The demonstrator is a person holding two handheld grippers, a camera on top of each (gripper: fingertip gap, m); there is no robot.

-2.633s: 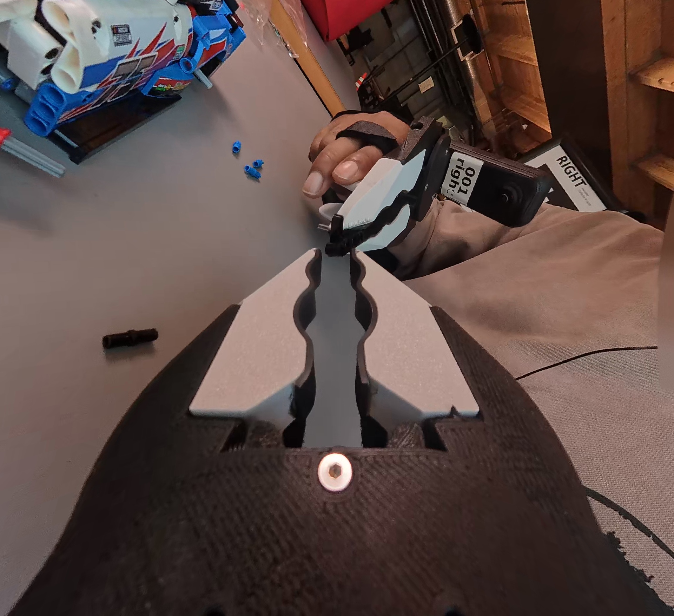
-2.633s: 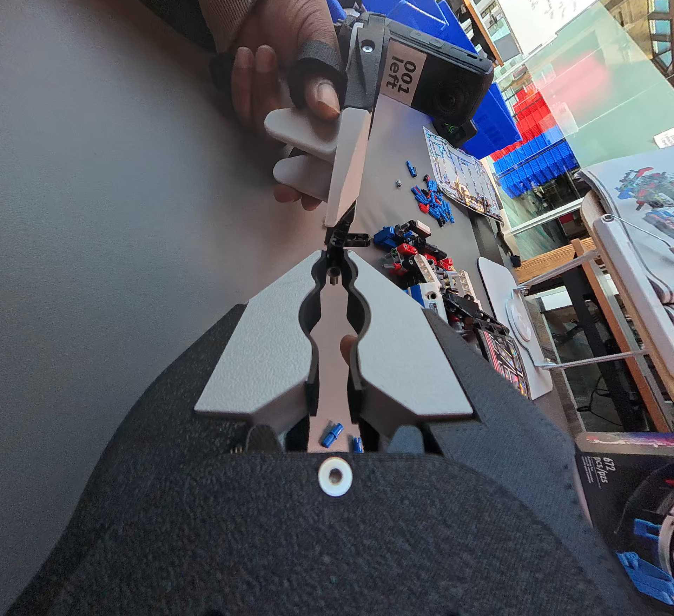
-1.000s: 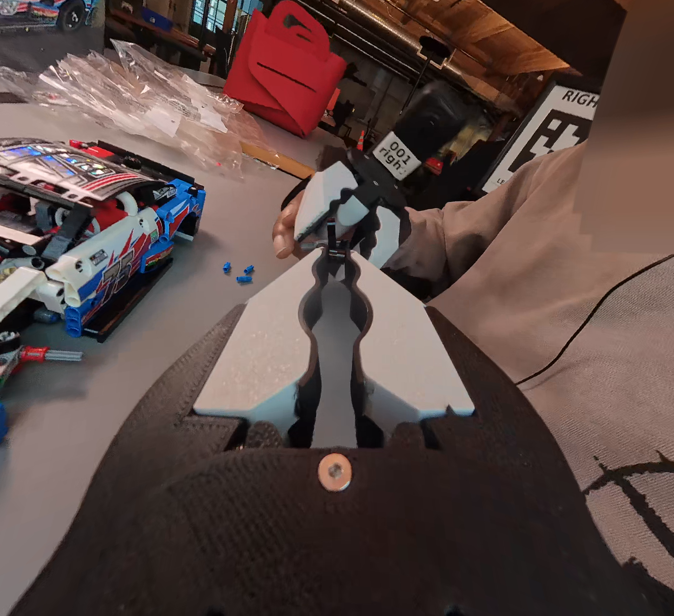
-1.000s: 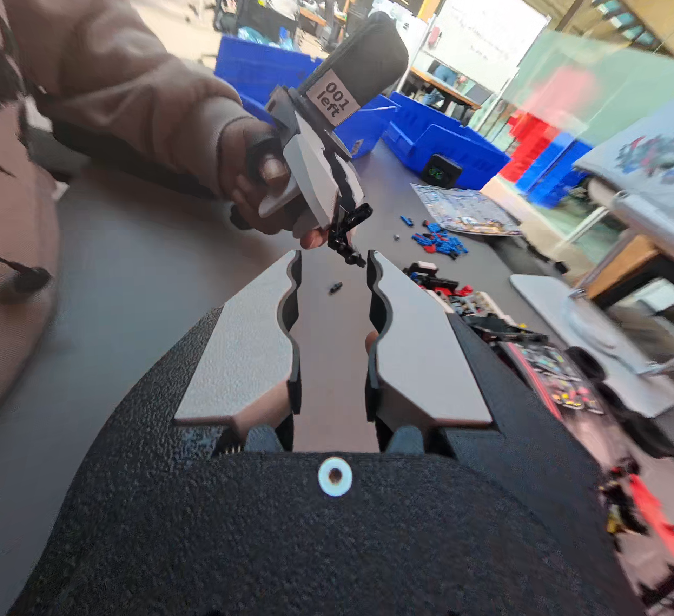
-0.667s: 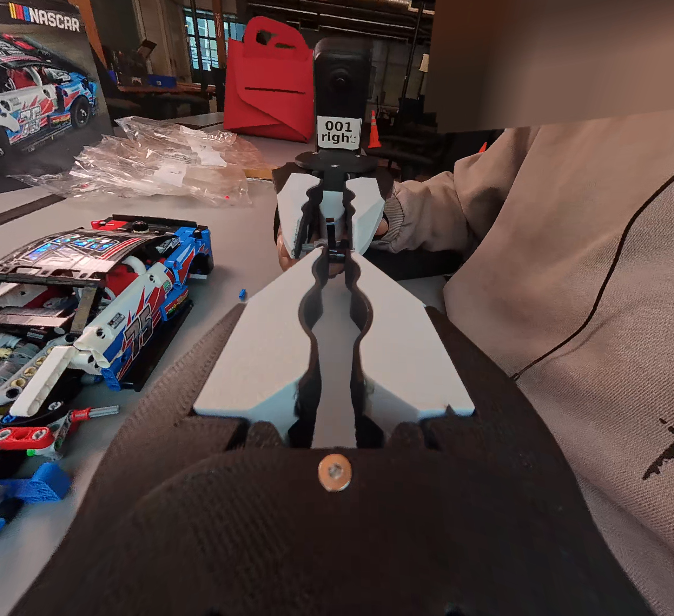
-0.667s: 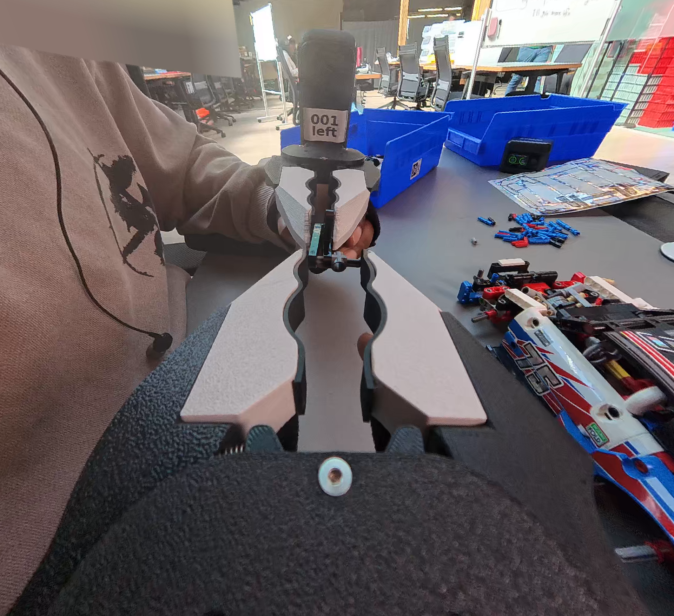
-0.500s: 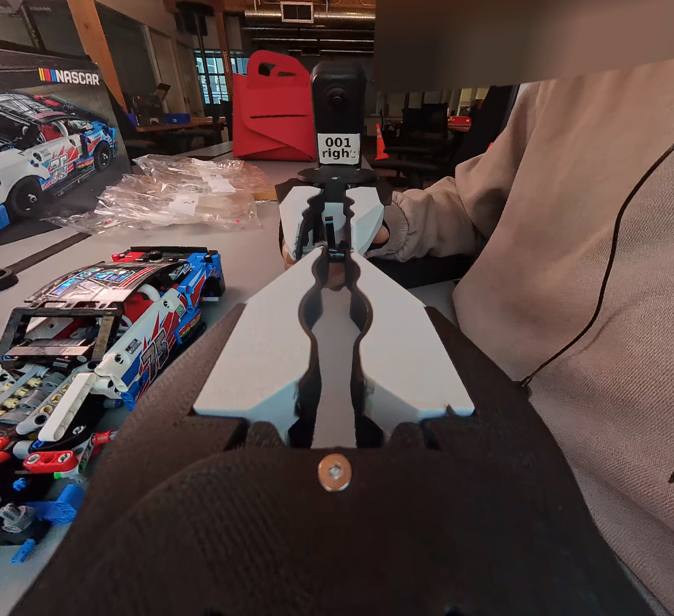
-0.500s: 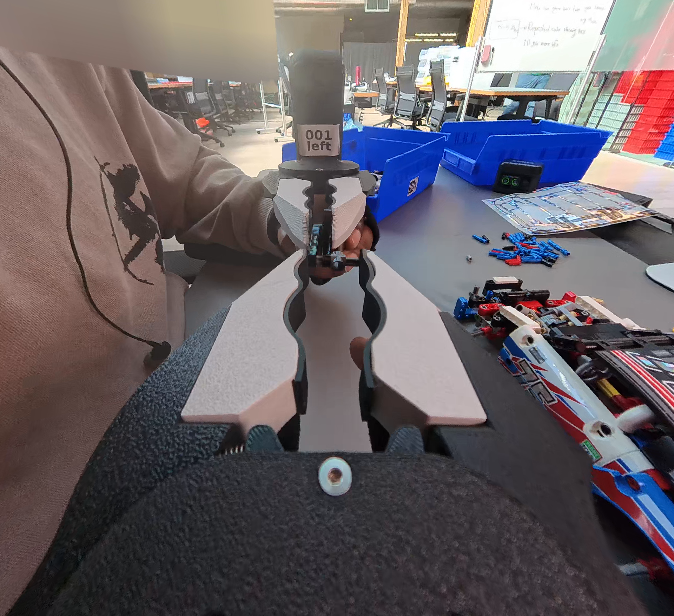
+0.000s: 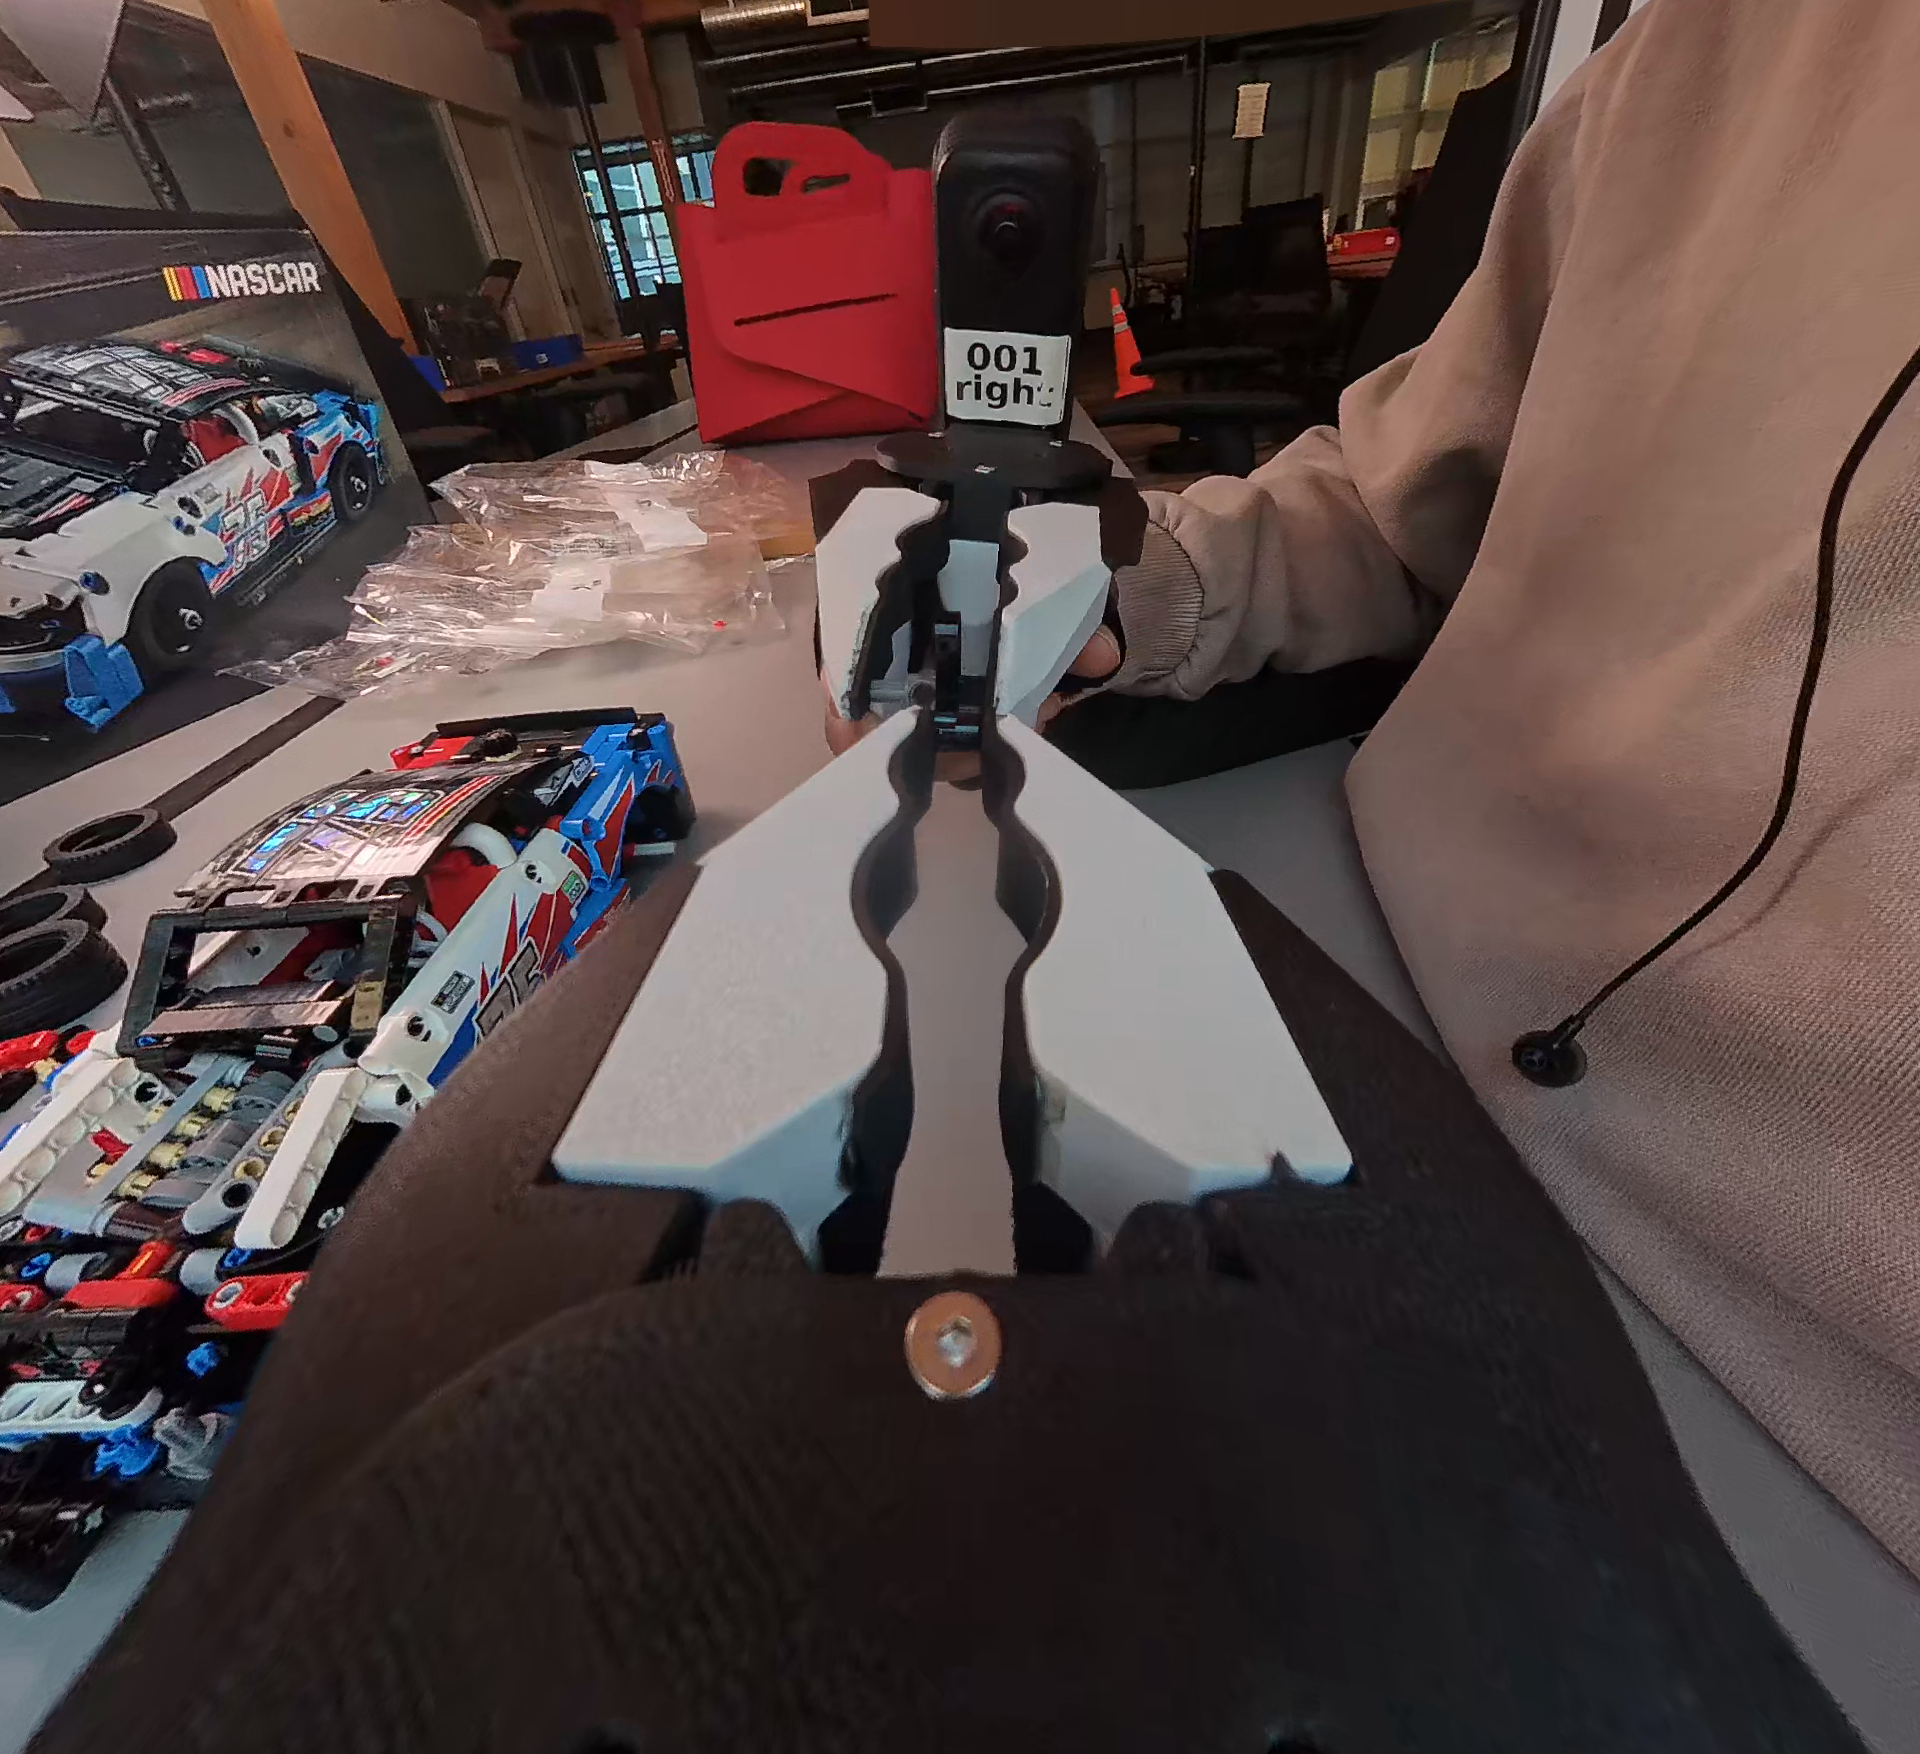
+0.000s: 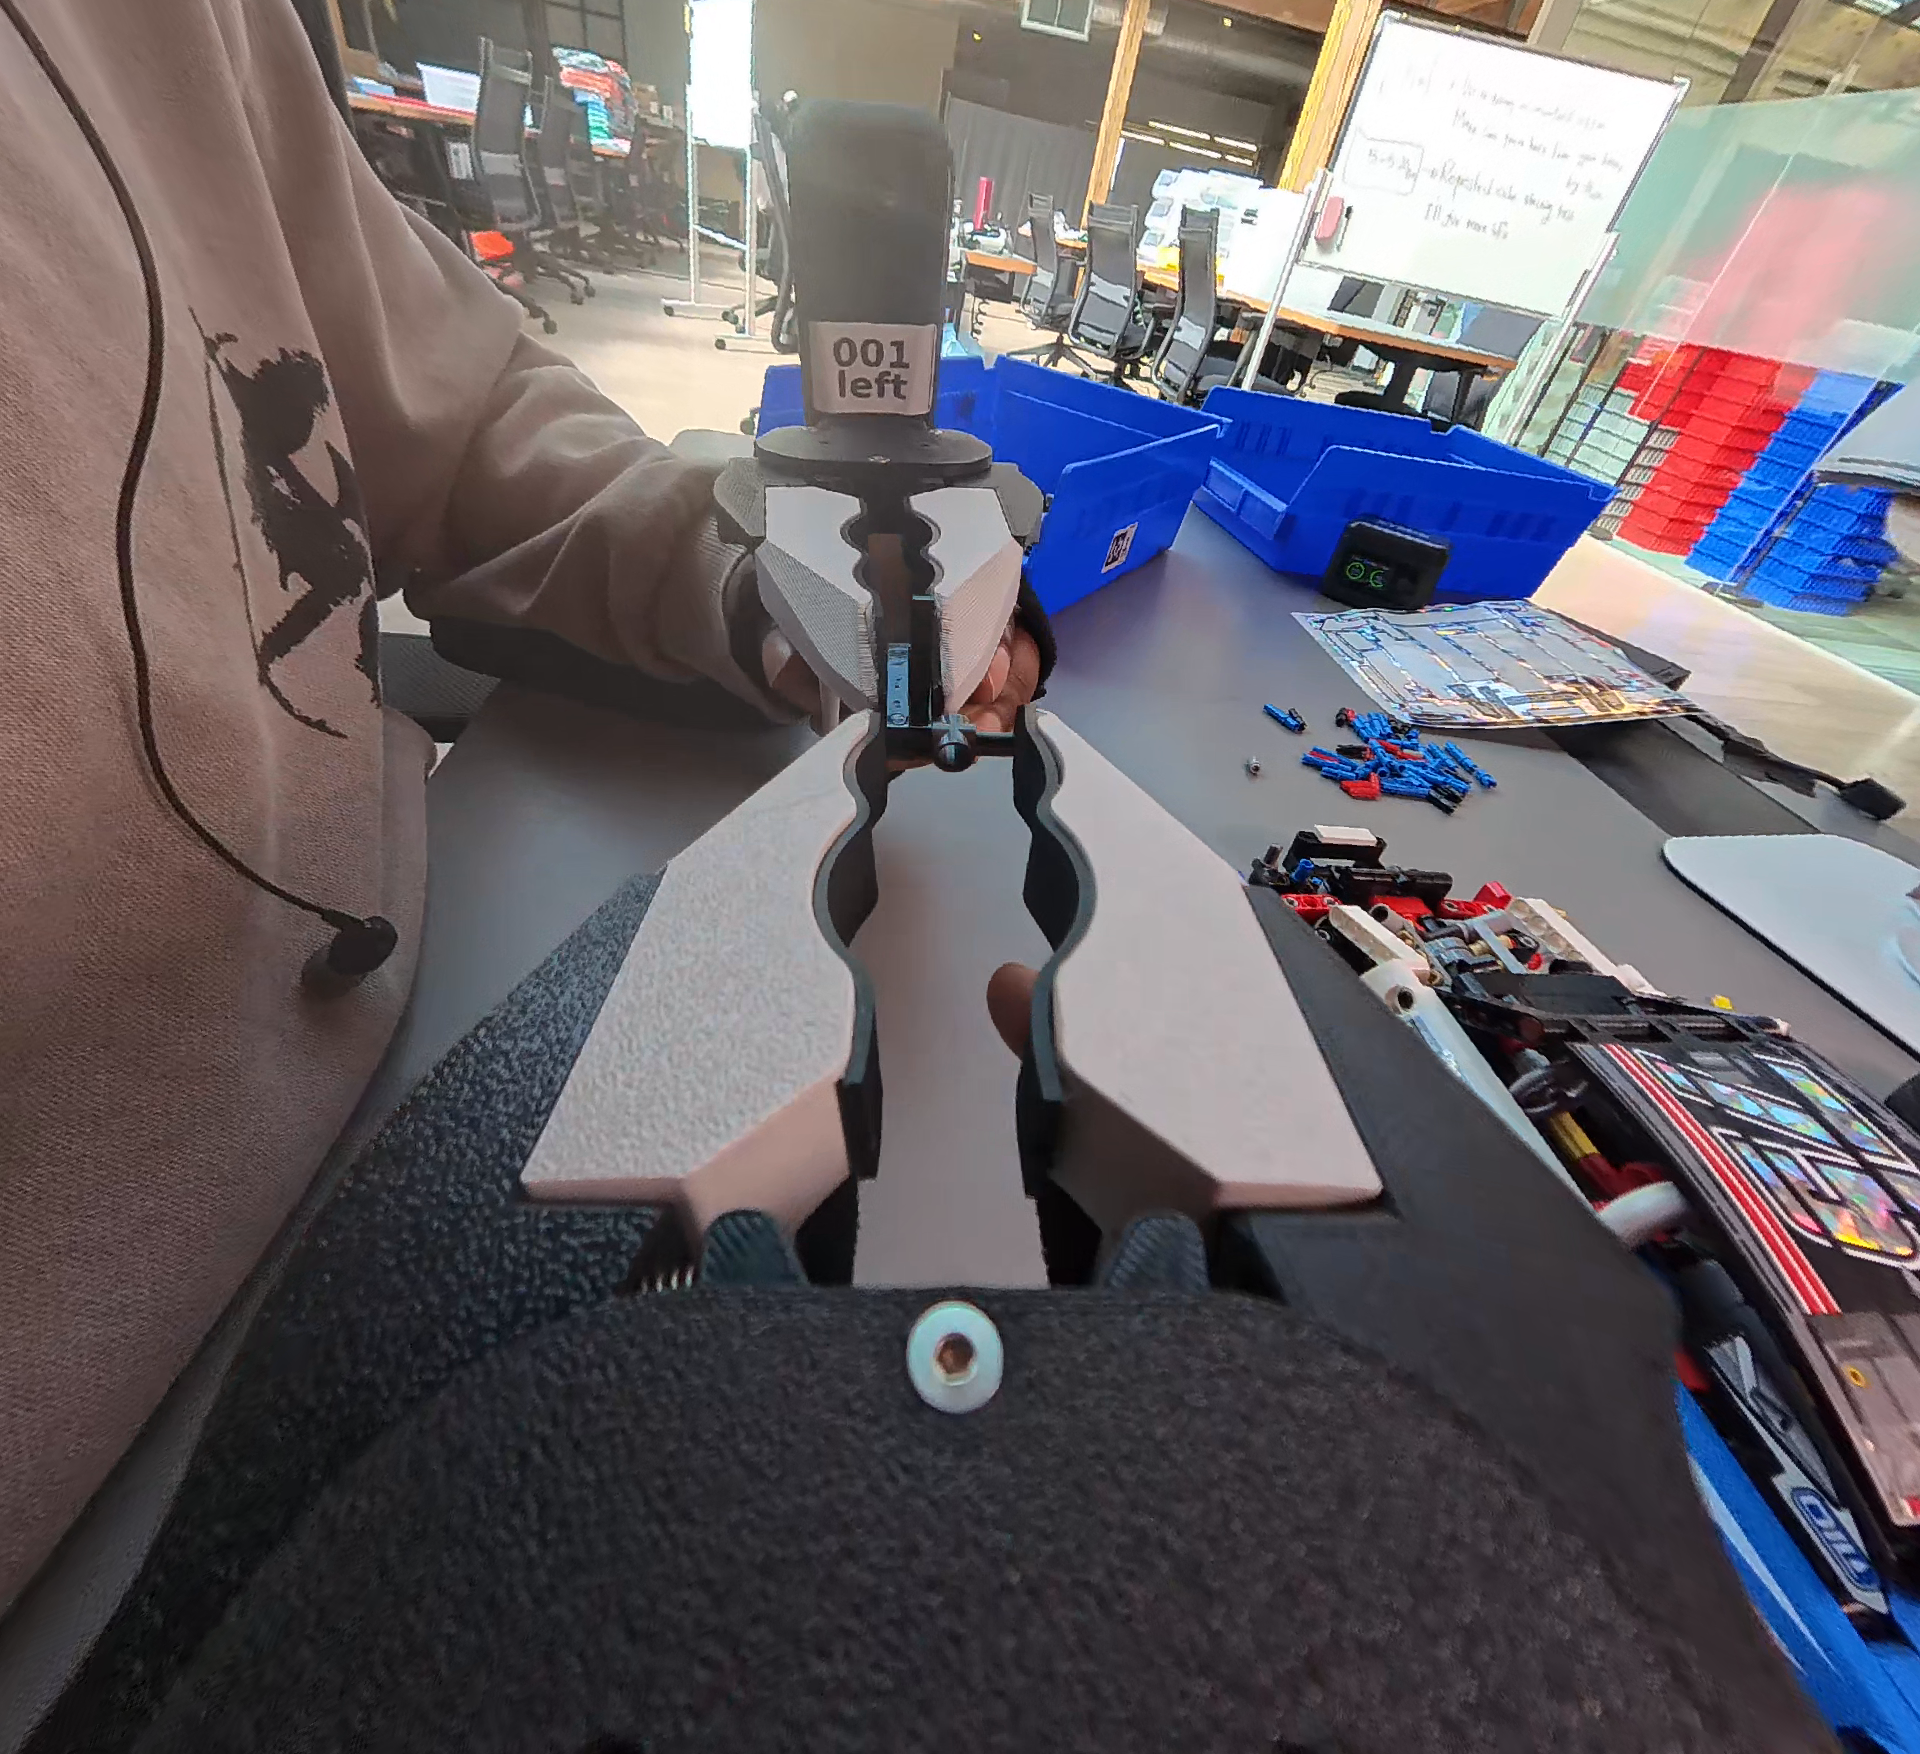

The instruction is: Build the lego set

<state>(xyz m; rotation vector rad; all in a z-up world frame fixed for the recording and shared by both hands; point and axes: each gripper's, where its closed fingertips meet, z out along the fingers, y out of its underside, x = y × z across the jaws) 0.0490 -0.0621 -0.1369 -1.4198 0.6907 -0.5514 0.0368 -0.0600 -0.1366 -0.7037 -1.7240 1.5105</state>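
We see the left gripper (image 10: 902, 678) clamped on a small black lego piece (image 10: 914, 702), held mid-air tip to tip with the right gripper (image 10: 948, 740), whose fingers sit apart around it. Partly built lego race car (image 9: 343, 915) on the grey table (image 9: 748, 696).

Left gripper (image 9: 951, 730) and right gripper (image 10: 951, 738) meet tip to tip; left nearly closed, right parted.

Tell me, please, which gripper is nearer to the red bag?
Right. The right gripper stands between the red bag and the left gripper, which faces it from farther back.
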